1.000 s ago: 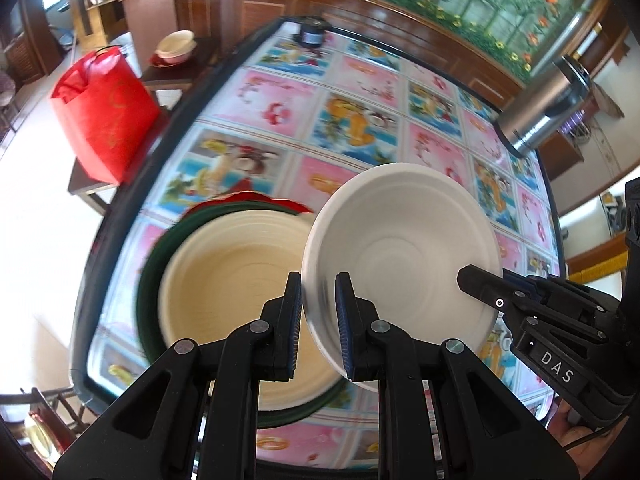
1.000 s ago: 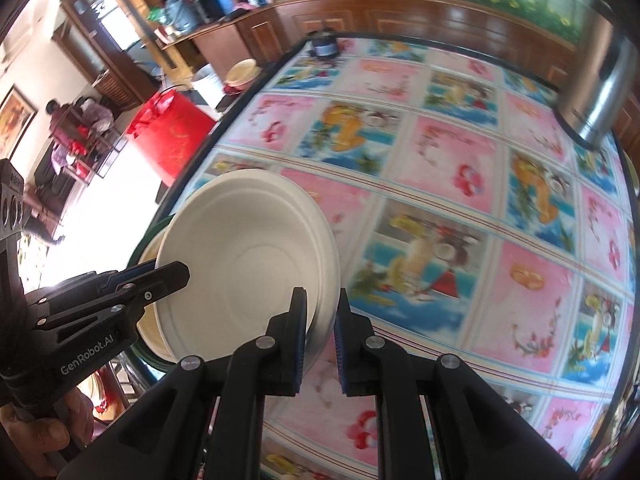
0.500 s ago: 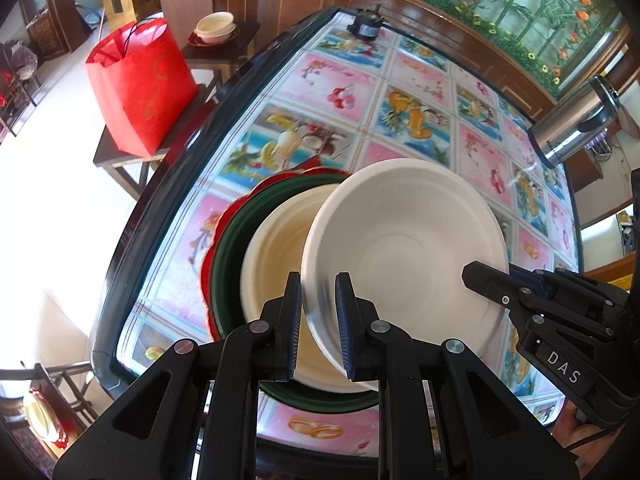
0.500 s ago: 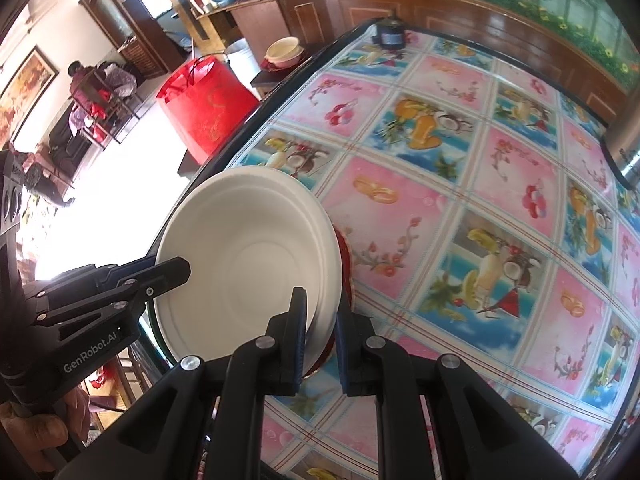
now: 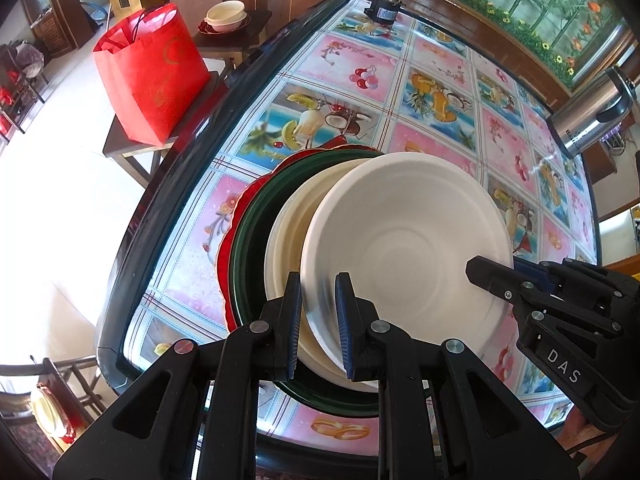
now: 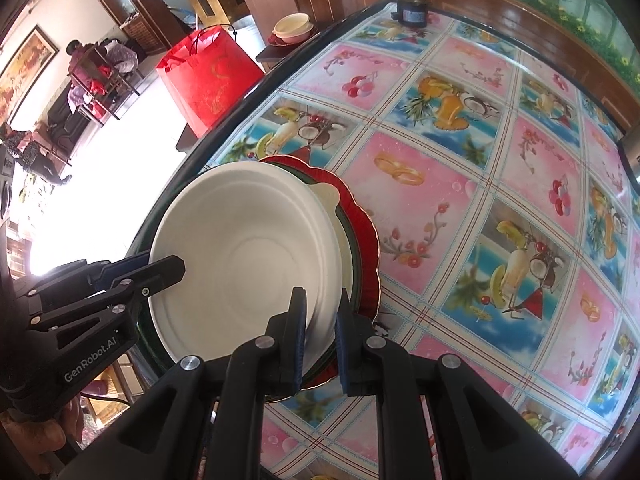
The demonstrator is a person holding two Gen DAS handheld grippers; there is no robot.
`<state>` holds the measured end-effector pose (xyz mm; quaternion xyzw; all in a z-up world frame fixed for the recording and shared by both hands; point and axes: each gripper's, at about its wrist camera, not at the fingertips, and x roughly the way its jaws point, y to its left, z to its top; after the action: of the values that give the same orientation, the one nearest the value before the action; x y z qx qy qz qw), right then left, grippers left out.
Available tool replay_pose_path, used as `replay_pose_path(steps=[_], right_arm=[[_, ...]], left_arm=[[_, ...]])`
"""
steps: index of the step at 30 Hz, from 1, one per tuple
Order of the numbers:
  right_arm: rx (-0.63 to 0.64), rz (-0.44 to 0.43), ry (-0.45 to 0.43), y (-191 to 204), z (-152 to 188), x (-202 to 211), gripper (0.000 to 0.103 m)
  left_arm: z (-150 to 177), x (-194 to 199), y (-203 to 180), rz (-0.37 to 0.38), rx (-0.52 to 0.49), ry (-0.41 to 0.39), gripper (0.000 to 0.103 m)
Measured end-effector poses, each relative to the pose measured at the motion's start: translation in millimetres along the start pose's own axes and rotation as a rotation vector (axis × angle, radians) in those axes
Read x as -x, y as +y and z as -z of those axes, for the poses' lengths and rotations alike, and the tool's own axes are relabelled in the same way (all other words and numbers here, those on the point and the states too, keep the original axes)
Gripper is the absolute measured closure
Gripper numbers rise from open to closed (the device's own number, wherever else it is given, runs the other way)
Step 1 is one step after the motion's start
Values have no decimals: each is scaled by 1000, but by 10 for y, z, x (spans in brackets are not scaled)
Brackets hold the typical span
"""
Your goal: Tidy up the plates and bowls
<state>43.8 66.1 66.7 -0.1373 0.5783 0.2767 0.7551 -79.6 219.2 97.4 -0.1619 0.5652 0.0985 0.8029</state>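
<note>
A white plate (image 5: 404,248) hangs over a stack made of a cream plate (image 5: 286,220), a dark green plate (image 5: 250,232) and a red scalloped plate (image 5: 230,248) near the table's left edge. My left gripper (image 5: 318,316) is shut on the white plate's near-left rim. My right gripper (image 6: 320,326) is shut on its opposite rim and shows in the left wrist view (image 5: 492,276). In the right wrist view the white plate (image 6: 248,256) covers most of the stack, with the red plate (image 6: 364,232) showing at the right.
The table (image 5: 440,92) has a pink and blue fruit-pattern cover. A steel kettle (image 5: 588,116) stands at the right, a small black object (image 5: 382,10) at the far edge. A red bag (image 5: 150,76) and stacked bowls (image 5: 226,16) sit on side tables left of the table.
Both grippers have carried the white plate left, from beside the stack to over it. It now covers much of the cream plate.
</note>
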Motion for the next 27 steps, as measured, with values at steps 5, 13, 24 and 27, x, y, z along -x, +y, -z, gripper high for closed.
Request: replay_pose_path(steps=[5, 13, 24, 27], right_arm=[[-2, 3, 1, -13, -9, -20, 89], [3, 11, 2, 1, 8, -1, 76], [-18, 2, -45, -43, 45, 186, 68], [-31, -2, -67, -86, 72, 278, 65]], left_arm=[[3, -8, 4, -5, -3, -3, 87], [3, -5, -10, -17, -5, -13, 87], [23, 149, 15, -7, 6, -67, 51], [33, 262, -29, -32, -34, -97, 44]])
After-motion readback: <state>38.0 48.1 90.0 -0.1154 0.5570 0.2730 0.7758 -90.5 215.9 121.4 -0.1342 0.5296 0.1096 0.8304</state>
